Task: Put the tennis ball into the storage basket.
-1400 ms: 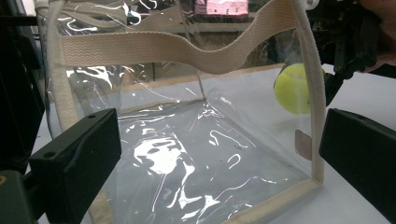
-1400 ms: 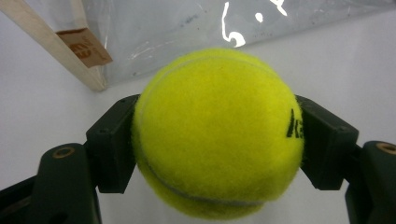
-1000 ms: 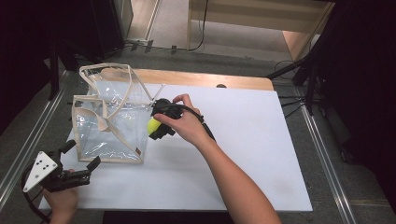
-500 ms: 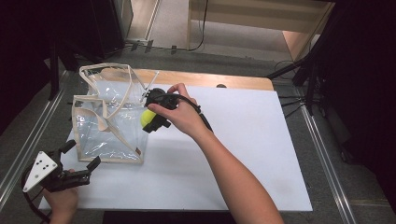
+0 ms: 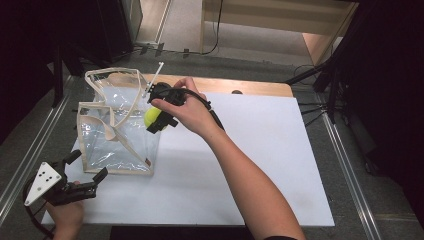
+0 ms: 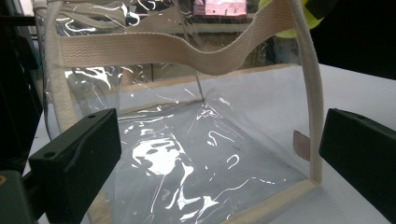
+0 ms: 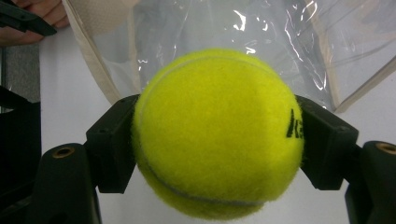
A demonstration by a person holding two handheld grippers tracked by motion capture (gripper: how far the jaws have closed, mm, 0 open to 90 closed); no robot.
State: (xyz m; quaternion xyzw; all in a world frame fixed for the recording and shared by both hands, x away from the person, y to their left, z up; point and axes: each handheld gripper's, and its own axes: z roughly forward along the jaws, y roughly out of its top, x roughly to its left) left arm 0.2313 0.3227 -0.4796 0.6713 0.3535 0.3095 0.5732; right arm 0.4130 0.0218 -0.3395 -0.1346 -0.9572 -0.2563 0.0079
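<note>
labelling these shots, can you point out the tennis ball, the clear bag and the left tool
tennis ball (image 7: 217, 135), right gripper view, middle of its yellow felt.
clear bag (image 5: 117, 142), high view, its see-through front wall.
left tool (image 5: 90, 167), high view, gap midway between its two jaw tips.

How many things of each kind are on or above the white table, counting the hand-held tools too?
Tennis ball: 1
Clear bag: 1
Hand-held tools: 2, left tool and right tool
Total: 4
</note>
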